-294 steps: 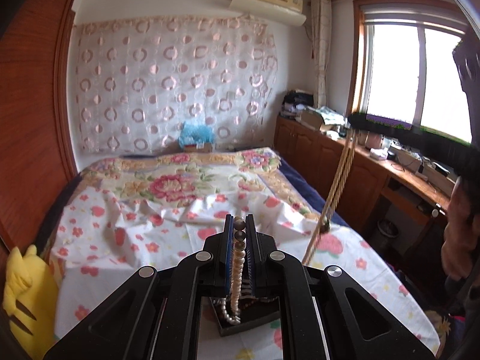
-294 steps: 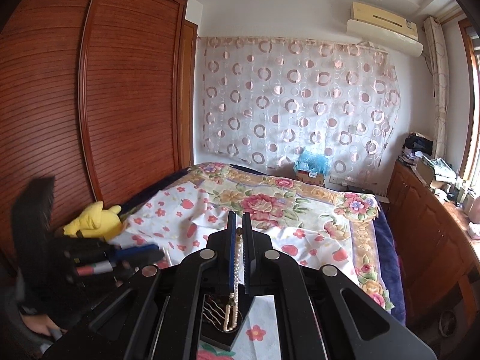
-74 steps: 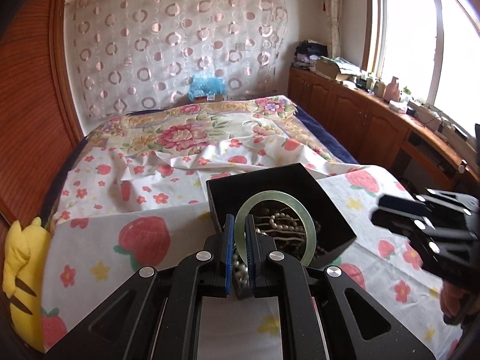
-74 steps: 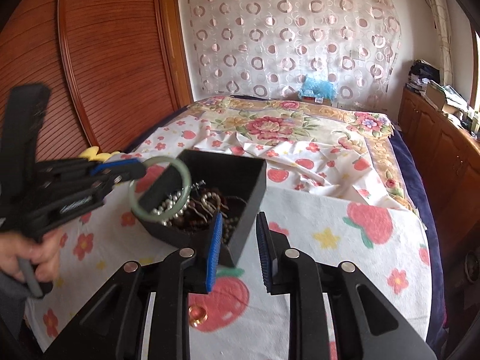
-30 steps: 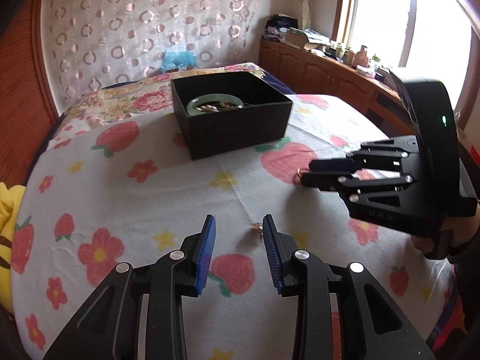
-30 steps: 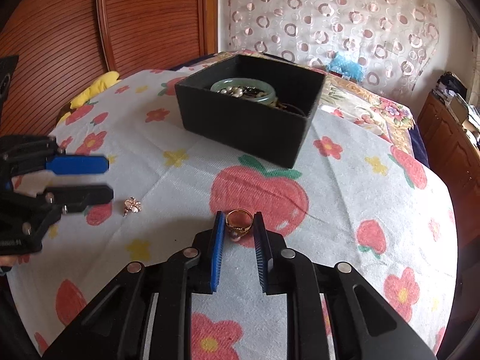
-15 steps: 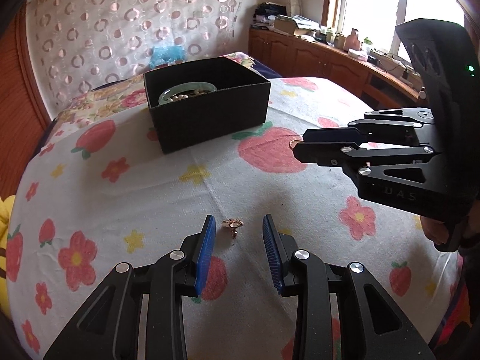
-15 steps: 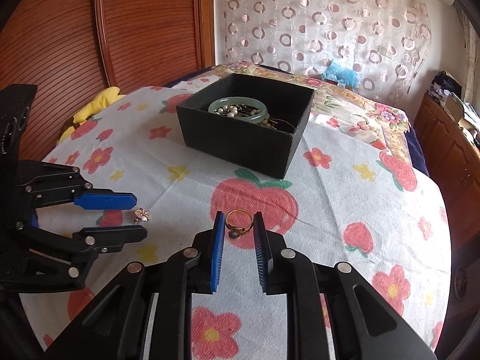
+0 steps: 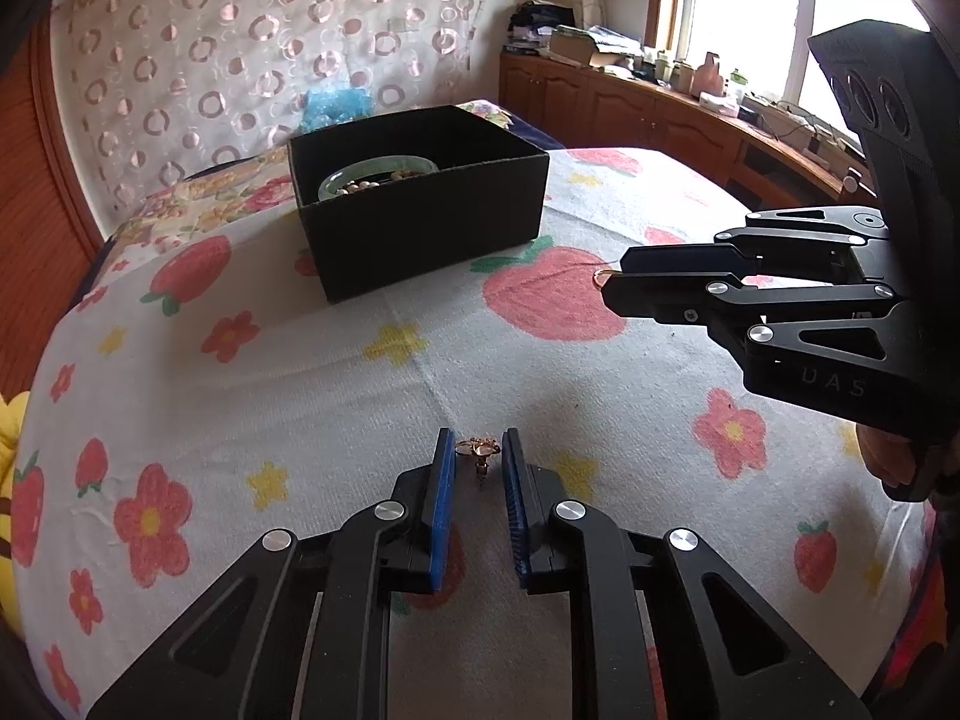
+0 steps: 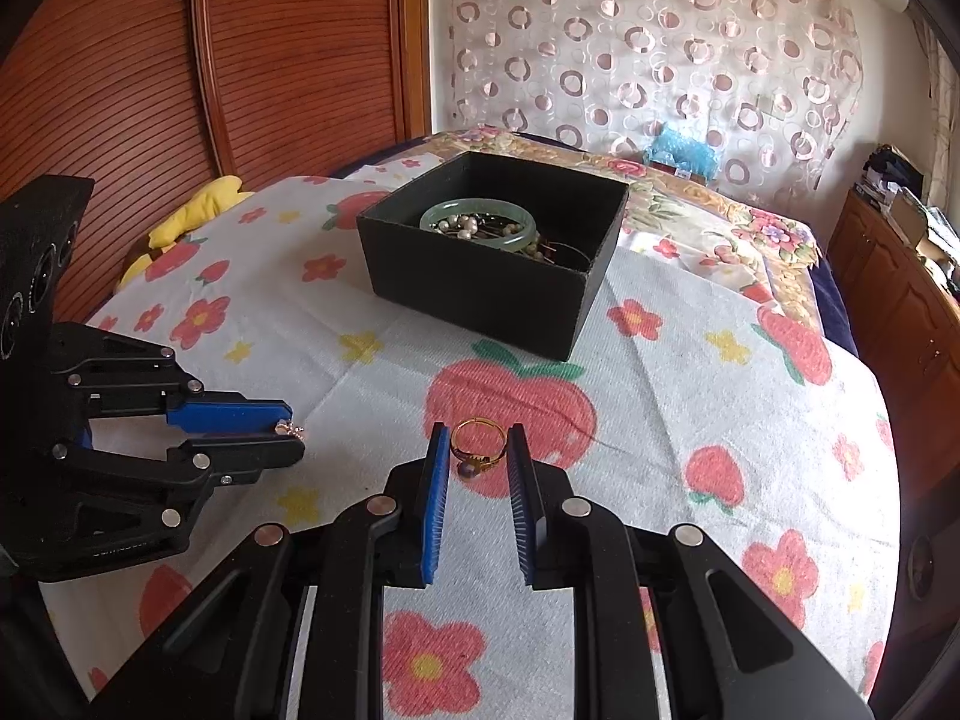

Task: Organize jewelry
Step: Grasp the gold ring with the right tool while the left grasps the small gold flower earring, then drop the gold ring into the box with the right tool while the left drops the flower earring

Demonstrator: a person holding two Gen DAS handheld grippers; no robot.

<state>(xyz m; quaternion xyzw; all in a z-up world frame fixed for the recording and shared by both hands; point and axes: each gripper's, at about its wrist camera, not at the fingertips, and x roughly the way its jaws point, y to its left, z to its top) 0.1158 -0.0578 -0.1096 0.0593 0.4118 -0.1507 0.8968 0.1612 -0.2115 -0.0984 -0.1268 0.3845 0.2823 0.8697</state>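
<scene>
A black box (image 9: 432, 228) stands on the strawberry-print cloth and holds a green bangle (image 9: 375, 171) and pearl beads; it also shows in the right wrist view (image 10: 498, 294). My left gripper (image 9: 478, 450) is shut on a small gold earring (image 9: 477, 450), just above the cloth; it also shows in the right wrist view (image 10: 288, 429). My right gripper (image 10: 478, 447) is shut on a gold ring (image 10: 477, 441) with a dark stone, and the ring peeks out at its tips in the left wrist view (image 9: 600, 279).
The cloth (image 9: 240, 390) covers a bed. A yellow plush toy (image 10: 192, 210) lies at the left edge by the wooden wardrobe (image 10: 150, 60). A wooden counter with clutter (image 9: 690, 114) runs under the window on the right.
My left gripper has narrowed from wide open and closed on the earring. My right gripper still holds the ring and sits at about the same place.
</scene>
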